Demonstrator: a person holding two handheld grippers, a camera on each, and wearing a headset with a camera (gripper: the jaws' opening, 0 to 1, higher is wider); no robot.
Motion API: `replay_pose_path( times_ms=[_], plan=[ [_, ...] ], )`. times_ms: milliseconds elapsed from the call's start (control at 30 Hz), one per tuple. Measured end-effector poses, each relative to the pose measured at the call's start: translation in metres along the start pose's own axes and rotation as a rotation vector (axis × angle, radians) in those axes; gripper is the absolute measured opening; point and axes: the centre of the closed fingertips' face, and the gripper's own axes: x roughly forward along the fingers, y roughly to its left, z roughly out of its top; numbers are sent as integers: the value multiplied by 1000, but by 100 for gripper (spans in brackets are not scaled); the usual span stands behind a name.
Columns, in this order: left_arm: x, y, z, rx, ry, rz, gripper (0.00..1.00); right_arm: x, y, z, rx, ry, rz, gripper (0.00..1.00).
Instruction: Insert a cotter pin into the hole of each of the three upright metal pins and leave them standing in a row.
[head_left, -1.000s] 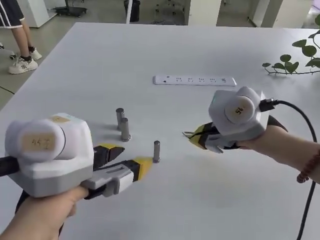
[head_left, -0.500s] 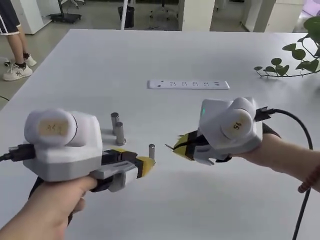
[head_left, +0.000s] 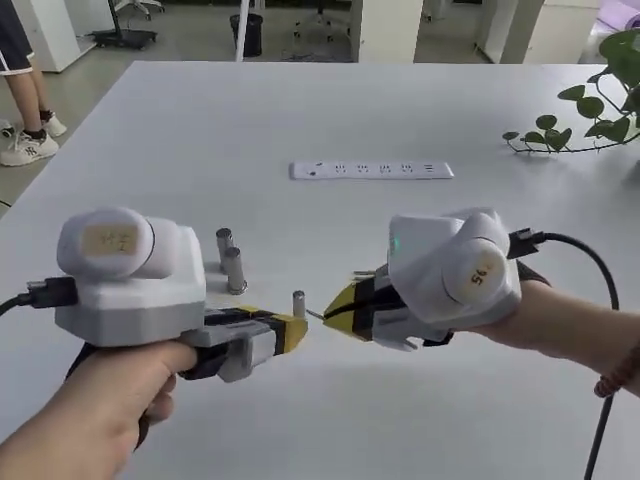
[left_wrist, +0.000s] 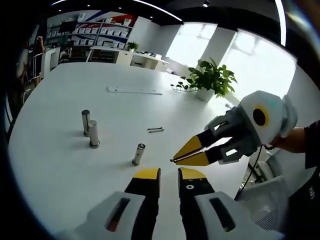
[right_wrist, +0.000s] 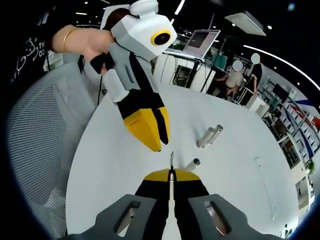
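Three upright metal pins stand on the white table: two close together (head_left: 224, 245) (head_left: 233, 270) and one apart, nearer to me (head_left: 298, 303). In the left gripper view the near pin (left_wrist: 138, 153) is ahead and slightly left of my jaws. My right gripper (head_left: 330, 308) is shut on a thin cotter pin (right_wrist: 171, 160), whose tip points at the near pin (right_wrist: 192, 164) and stops just short of its top. My left gripper (head_left: 293, 331) sits low beside that pin's base. Its jaws stand open by a narrow gap (left_wrist: 170, 174), with nothing between them.
Two spare cotter pins (left_wrist: 156, 129) lie on the table beyond the near pin. A white power strip (head_left: 370, 170) lies farther back. A potted plant (head_left: 590, 110) stands at the right edge. A person stands off the far left corner (head_left: 20, 80).
My right gripper has carried the cotter pin left, up to the near pin. My left gripper's jaws have narrowed and shifted close to that pin. The head camera has shifted.
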Motion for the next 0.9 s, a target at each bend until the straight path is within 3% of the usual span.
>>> replay_pose_path(
  times_ms=[800, 900],
  plan=[
    [1, -9, -6, -139, 30, -50, 0, 0, 15, 19, -95, -40, 30, 0],
    [1, -9, -7, -128, 37, -51, 0, 1, 16, 19, -93, -42, 33, 0]
  ],
)
